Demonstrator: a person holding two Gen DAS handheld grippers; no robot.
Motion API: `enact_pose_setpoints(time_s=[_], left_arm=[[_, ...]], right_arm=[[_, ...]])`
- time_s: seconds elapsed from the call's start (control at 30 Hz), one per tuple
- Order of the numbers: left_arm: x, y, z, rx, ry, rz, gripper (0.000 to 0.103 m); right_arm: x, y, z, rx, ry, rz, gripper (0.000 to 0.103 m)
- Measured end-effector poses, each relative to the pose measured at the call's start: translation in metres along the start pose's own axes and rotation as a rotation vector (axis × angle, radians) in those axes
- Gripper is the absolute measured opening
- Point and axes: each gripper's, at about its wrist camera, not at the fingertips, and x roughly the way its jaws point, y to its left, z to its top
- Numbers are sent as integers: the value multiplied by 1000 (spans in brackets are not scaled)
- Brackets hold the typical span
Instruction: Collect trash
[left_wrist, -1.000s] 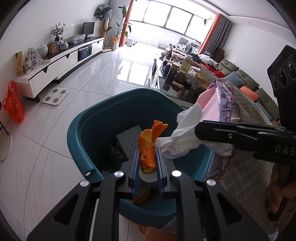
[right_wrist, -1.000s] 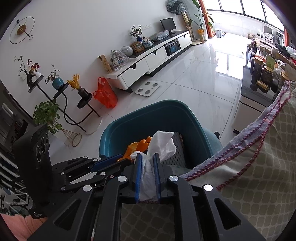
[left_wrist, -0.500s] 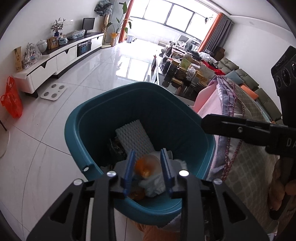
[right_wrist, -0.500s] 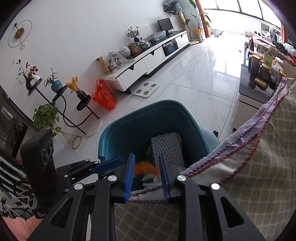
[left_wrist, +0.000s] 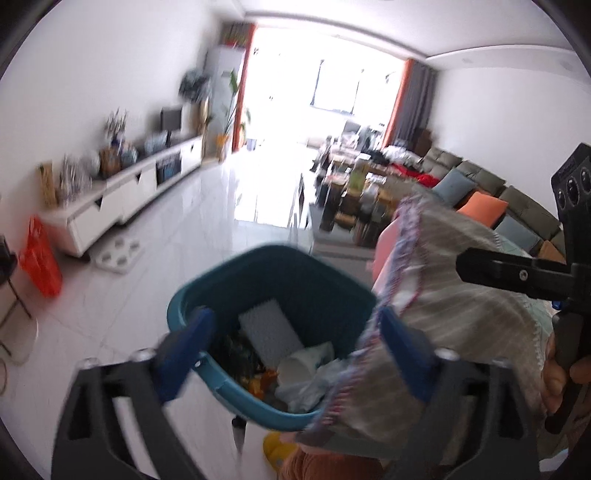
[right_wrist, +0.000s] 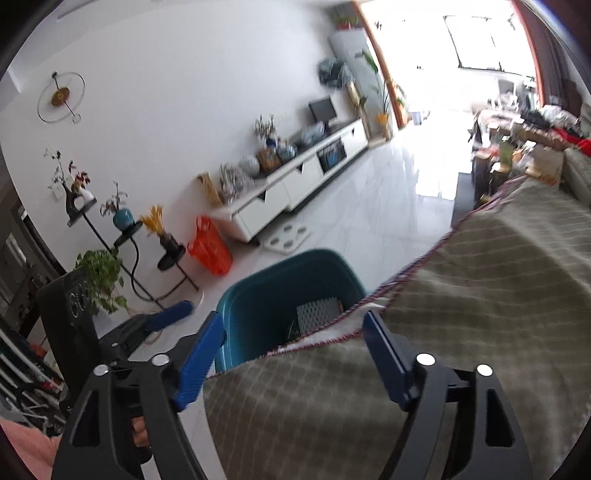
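A teal bin (left_wrist: 280, 254) stands on the white floor beside a cloth-covered table. Inside it lie a white foam net (left_wrist: 269, 332), a crumpled white tissue (left_wrist: 306, 373) and bits of orange peel (left_wrist: 264, 380). My left gripper (left_wrist: 295, 315) hovers above the bin's near rim, its jaws opening wide with nothing between them. My right gripper (right_wrist: 293, 319) hangs over the table's edge, short of the bin (right_wrist: 258, 295). Its jaws are opening too and hold nothing. The cloth hides most of the bin's contents in the right wrist view; only the foam net (right_wrist: 317, 317) shows.
A checked tablecloth (right_wrist: 480, 295) with a red-stitched hem hangs close against the bin's right side. Across the floor are a white TV cabinet (left_wrist: 122, 199), an orange bag (left_wrist: 40, 266), a floor scale (left_wrist: 118, 251) and a plant stand (right_wrist: 129, 236). A sofa (left_wrist: 480, 192) lines the far right.
Both grippers opened and let go: the orange peel and the white tissue dropped into the bin. Both grippers then drew back and upward, so the bin looks smaller and lower.
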Motion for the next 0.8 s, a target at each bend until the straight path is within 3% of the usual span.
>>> enact_pose_setpoints(time_s=[0.2, 0.37, 0.5, 0.8], left_arm=[[-26, -51, 5, 94, -103, -39, 99], [-33, -102, 2, 128, -148, -100, 99], [-36, -137, 0, 147, -173, -148, 100], [-35, -196, -1, 168, -236, -200, 100]], right_arm=[[-66, -8, -24, -4, -151, -104, 99], [-114, -20, -51, 28, -246, -268, 99], [-149, -26, -69, 53, -320, -451, 99], [-214, -41, -110, 88, -464, -769, 99]])
